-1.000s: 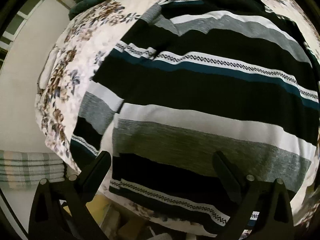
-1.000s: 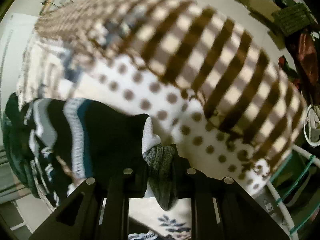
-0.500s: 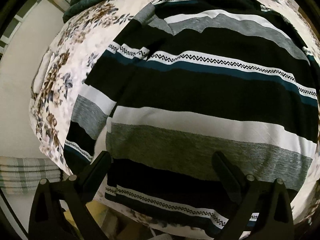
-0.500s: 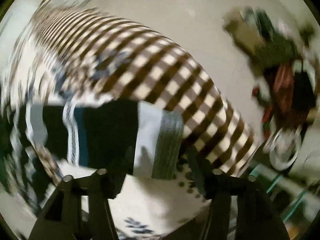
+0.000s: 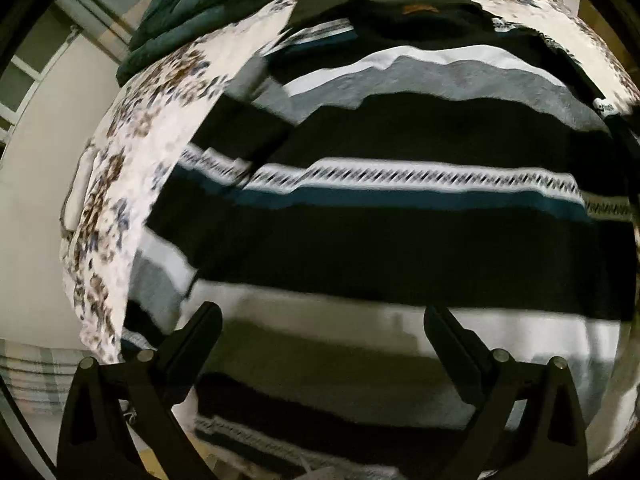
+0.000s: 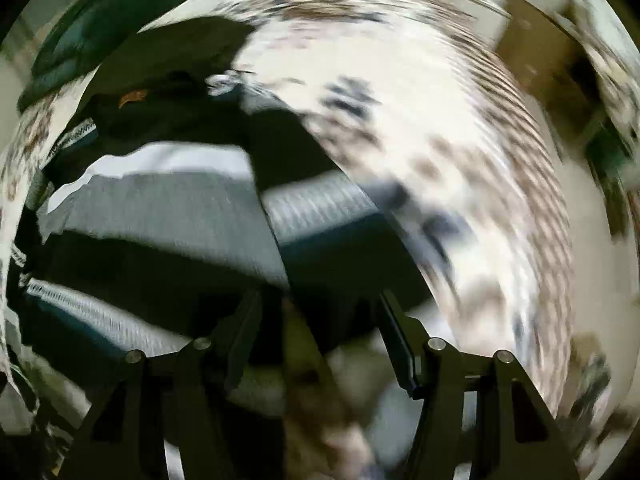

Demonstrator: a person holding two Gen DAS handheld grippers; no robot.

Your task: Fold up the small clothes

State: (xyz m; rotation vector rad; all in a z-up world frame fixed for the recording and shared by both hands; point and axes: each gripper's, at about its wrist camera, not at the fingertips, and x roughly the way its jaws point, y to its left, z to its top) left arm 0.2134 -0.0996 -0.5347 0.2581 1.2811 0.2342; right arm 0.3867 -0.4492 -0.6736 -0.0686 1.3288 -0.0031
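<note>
Released since a second ago: sleeve no longer pinched in right gripper, whose fingers now stand apart with only cloth and blur between them; at that earlier moment same fingers clamped on a grey-and-white fold of cloth. Right view since swung from checked-and-dotted cover toward shirt, heavily smeared by motion. Striped shirt spread flat across floral sheet, collar and small orange label at far end, bands of black, grey, white and teal running crosswise. Near sleeve lying along left edge of shirt body in left view, far sleeve folded against body in right view, grey band crossing its width. Left gripper hovering above lower half of shirt, fingers spread wide, nothing held between them, much as a second ago. Dark green blanket bunched at far corner of sheet, beyond collar. Pale floor showing past sheet's left edge. Right view too blurred to tell whether fingertips touch cloth.
</note>
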